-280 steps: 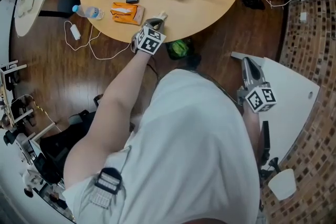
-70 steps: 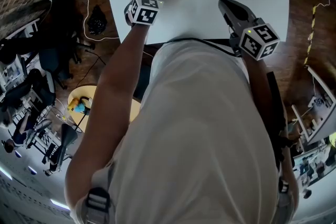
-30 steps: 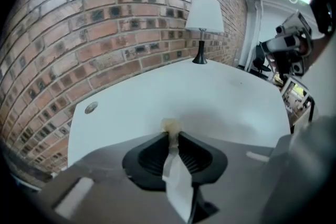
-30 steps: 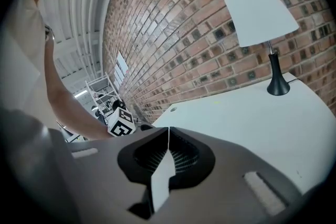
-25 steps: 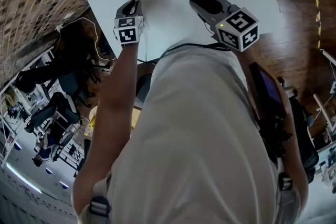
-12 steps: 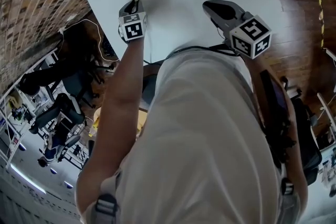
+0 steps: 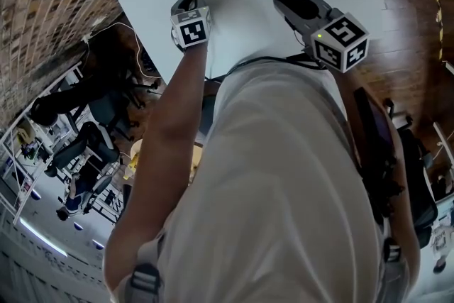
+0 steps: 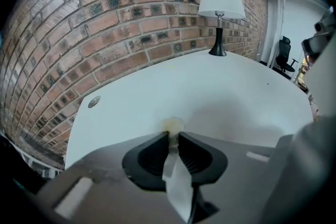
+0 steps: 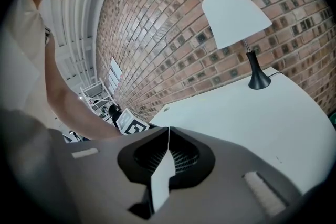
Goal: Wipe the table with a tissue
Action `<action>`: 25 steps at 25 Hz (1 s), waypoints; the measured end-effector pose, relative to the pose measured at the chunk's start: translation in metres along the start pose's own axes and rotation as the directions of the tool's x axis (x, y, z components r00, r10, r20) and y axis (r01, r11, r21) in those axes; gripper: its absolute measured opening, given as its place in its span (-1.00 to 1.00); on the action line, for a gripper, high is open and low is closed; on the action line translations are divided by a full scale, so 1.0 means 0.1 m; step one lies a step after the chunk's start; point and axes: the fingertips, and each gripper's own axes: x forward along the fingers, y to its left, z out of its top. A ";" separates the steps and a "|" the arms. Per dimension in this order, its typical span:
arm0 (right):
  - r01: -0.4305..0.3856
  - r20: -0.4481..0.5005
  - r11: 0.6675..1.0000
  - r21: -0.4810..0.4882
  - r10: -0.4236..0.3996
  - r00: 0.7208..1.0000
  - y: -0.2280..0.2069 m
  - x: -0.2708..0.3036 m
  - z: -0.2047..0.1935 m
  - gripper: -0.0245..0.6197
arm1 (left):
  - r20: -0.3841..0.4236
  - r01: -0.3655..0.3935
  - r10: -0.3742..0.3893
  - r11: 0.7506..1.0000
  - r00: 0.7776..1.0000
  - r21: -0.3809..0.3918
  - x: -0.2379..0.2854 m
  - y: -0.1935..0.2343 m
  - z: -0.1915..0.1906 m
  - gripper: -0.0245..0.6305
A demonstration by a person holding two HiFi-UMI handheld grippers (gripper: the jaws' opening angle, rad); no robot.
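At the left gripper (image 8: 173, 135): both jaws clamped on a small wad of tissue (image 8: 172, 124). Tissue sticking out just beyond the tips and touching the white table (image 8: 220, 92), near the table edge on the person's side. To the left of these tongs, a round hole (image 8: 94, 102) in the tabletop. Far ahead of them, a lamp (image 8: 220, 13) standing on the table before the brick wall (image 8: 105, 18). At the right gripper (image 9: 168, 132): jaws together, with nothing between them. Held over the same table, to the right of the left gripper and well apart from the tissue.
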 end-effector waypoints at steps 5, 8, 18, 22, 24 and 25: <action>-0.001 0.003 1.000 0.000 0.001 1.000 -0.05 -0.07 0.02 -0.89 | 0.018 0.036 -0.035 0.998 0.999 -0.053 0.03 -0.11 0.10 -0.72; 0.000 0.004 1.000 0.001 0.000 1.000 -0.09 -0.13 0.01 -0.89 | 0.025 0.045 -0.044 0.998 0.999 -0.048 0.07 -0.23 0.19 -0.72; -0.017 -0.007 1.000 -0.010 0.017 1.000 -0.19 -0.26 0.03 -0.89 | 0.052 0.092 -0.090 0.995 0.995 -0.039 0.11 -0.44 0.43 -0.72; -0.025 -0.008 1.000 -0.018 0.025 1.000 -0.21 -0.33 0.04 -0.89 | 0.043 0.175 -0.178 0.982 0.983 0.069 0.19 -0.84 0.58 -0.73; -0.025 -0.008 1.000 -0.018 0.025 1.000 -0.23 -0.37 0.04 -0.89 | 0.020 0.193 -0.194 0.979 0.981 0.063 0.16 -0.96 0.61 -0.73; -0.027 -0.009 0.999 -0.020 0.027 1.000 -0.22 -0.38 0.04 -0.89 | 0.014 0.211 -0.212 0.976 0.977 0.049 0.13 -1.00 0.60 -0.74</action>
